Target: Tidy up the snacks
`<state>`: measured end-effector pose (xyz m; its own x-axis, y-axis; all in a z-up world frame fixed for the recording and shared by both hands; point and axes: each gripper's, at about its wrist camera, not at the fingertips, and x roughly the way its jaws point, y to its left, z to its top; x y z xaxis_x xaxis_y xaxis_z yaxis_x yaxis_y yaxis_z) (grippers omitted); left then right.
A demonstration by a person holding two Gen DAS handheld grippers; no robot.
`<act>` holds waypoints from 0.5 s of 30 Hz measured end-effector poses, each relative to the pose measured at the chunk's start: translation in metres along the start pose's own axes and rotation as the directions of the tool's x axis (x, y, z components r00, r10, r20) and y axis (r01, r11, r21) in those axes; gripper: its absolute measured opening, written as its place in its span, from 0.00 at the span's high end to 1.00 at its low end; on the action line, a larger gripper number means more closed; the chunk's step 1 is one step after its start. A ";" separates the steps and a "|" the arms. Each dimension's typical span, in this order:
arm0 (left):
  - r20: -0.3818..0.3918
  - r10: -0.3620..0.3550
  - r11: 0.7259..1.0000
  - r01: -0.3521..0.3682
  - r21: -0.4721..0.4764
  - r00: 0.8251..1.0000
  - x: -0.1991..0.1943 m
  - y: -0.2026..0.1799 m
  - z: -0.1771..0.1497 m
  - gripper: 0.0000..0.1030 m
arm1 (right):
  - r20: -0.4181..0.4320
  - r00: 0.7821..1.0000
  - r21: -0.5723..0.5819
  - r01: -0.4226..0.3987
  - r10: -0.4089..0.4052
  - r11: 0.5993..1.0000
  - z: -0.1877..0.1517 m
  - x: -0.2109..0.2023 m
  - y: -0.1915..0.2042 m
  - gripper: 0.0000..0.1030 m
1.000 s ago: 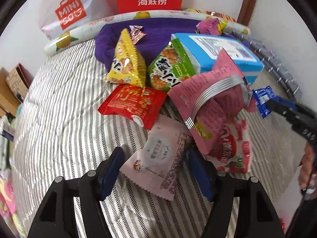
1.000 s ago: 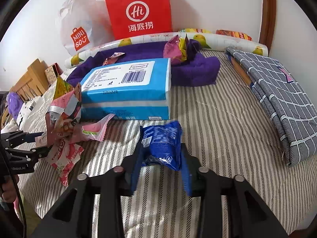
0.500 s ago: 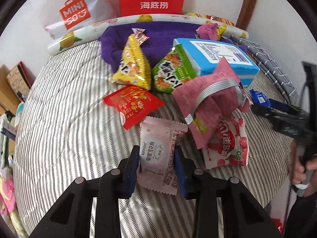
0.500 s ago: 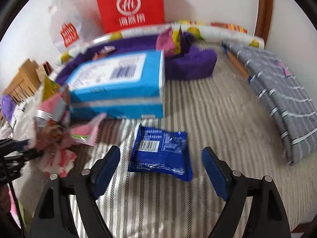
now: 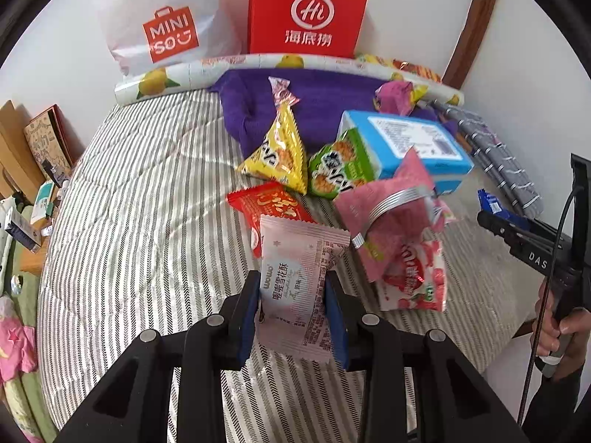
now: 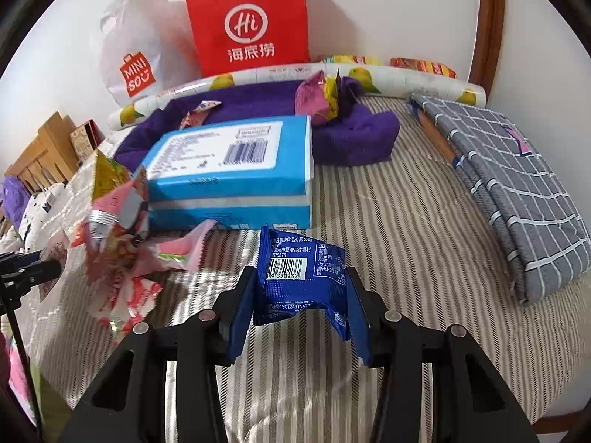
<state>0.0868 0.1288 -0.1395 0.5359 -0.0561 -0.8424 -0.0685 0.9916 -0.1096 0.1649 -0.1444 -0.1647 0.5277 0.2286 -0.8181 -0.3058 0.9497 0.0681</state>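
The left gripper (image 5: 293, 304) is clamped on a pale pink snack packet (image 5: 295, 280), its two blue fingers (image 5: 248, 313) pressing the packet's lower sides while the packet's upper half stands free above them, over the striped bedspread (image 5: 147, 203). Just behind the packet lies a red snack packet (image 5: 266, 203), partly covered by it from this angle. Beyond that sit a yellow triangular chip bag (image 5: 279, 153) and a green cracker pack (image 5: 338, 168), side by side, the green one leaning against a blue tissue box (image 5: 413, 144). To the right of the held packet, a crumpled pink wrapper with a silver band (image 5: 391, 214) rests on top of a strawberry-printed packet (image 5: 415, 280). The right gripper (image 6: 301, 308) grasps a blue snack packet (image 6: 303, 277), barcode side up, its fingers (image 6: 240, 317) closed against both edges so that the packet bows between them, held just above the bedspread in front of the tissue box. From the left wrist view this gripper shows at the far right edge, gripped by the person's hand (image 5: 565, 328). A purple towel (image 6: 354, 136) lies behind the box with a small pink-and-yellow wrapped snack (image 6: 319, 99) on it. A folded grey checked cloth (image 6: 517, 177) lies to the right. Against the wall stand a red paper bag (image 6: 247, 22) and a white Miniso plastic bag (image 6: 129, 51).
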 end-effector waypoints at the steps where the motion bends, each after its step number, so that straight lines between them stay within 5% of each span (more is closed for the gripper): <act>1: 0.005 -0.002 1.000 0.002 0.000 1.000 -0.002 0.000 0.001 0.69 | 0.001 1.000 -0.002 -0.005 0.005 1.000 0.001 -0.003 0.001 0.55; 15: 0.042 -0.074 0.997 0.074 -0.007 0.996 -0.016 -0.010 0.020 0.69 | 0.020 0.998 -0.032 -0.054 0.055 0.998 0.001 -0.015 0.022 0.55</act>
<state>0.0960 0.1218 -0.1141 0.5745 -0.1245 -0.8090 -0.0344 0.9838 -0.1759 0.1514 -0.1271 -0.1500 0.5258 0.2846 -0.8016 -0.3589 0.9286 0.0942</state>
